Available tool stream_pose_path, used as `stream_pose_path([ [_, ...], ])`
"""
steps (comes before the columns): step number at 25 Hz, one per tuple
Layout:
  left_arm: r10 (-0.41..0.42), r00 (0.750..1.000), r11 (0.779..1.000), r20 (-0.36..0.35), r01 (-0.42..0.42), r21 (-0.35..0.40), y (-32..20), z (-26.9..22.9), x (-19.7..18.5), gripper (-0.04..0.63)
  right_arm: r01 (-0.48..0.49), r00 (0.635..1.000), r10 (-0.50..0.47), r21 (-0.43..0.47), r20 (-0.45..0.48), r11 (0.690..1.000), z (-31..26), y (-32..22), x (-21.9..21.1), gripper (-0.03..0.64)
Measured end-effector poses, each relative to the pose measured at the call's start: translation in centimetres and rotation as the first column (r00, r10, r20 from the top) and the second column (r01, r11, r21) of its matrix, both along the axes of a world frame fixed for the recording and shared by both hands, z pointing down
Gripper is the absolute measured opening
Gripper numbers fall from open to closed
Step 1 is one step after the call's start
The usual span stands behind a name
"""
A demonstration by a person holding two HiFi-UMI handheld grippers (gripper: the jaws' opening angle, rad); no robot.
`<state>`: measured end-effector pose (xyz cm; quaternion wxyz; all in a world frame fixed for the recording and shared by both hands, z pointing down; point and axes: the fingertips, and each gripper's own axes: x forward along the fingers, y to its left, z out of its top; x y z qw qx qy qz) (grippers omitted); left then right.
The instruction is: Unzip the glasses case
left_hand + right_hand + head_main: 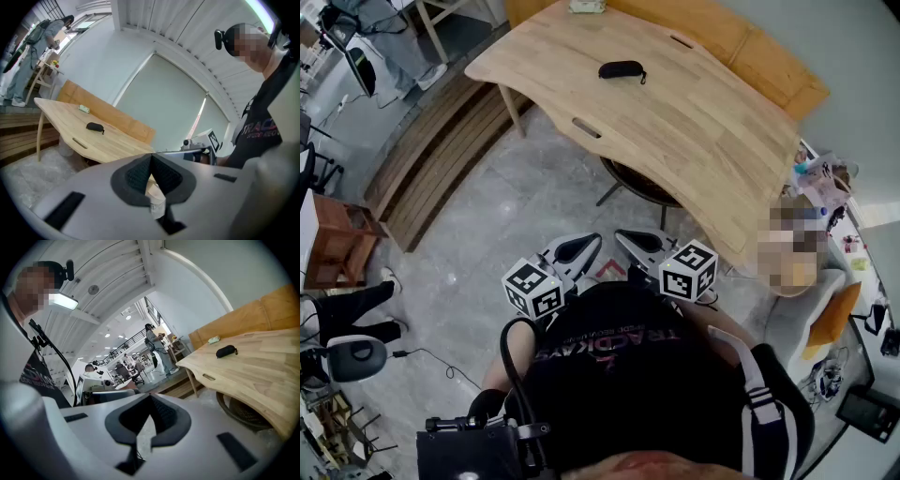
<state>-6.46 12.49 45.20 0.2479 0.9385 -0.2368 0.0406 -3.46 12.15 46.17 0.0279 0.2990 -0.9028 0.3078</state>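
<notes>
Has at the far left a slatted wooden platform (431, 164) on the floor, out of the way. Holds the left gripper (579, 249) close before the body, pressed together, with nothing between the pads. Finds the glasses case (622, 69) well apart from it, ahead and slightly to the right, lying flat on the wooden table (694, 131) in the far middle part. Cannot tell from here how far the zipper is closed, nor where the pull sits. Holds the right gripper (639, 247) just beside the left one, also pressed together and empty, pointing a little down.

Seems to be in the approach step only, with no contact on the case yet. Needs next to come up to the table, to spread one gripper and pin the case body, then to pinch the pull with the other. Calls for fine aim on a little pull and a steady hold against sliding on smooth wood.

Meets first the near table edge, curved, with a slot (586, 127) cut close to it and a round dark thing (637, 183) standing below; better to keep clear there. Has much bare wood around the case, enough for both grippers. Shows only a small pale thing (586, 7) at the far edge, well apart from the case.
</notes>
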Motion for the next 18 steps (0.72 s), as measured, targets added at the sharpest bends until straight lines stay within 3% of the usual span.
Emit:
stream_pose_path([
  [12,-0.005,1.000,1.000,-0.004,0.005,-0.006,-0.08,0.06,-0.22,0.012,0.000,1.000,0.000,-0.003,0.002,1.000,0.11,-0.02,-0.16,0.015],
  [18,0.004,1.000,1.000,-0.002,-0.004,-0.008,0.08,0.18,0.07,0.012,-0.004,0.999,0.005,-0.011,0.047,1.000,-0.01,-0.01,0.26,0.016],
])
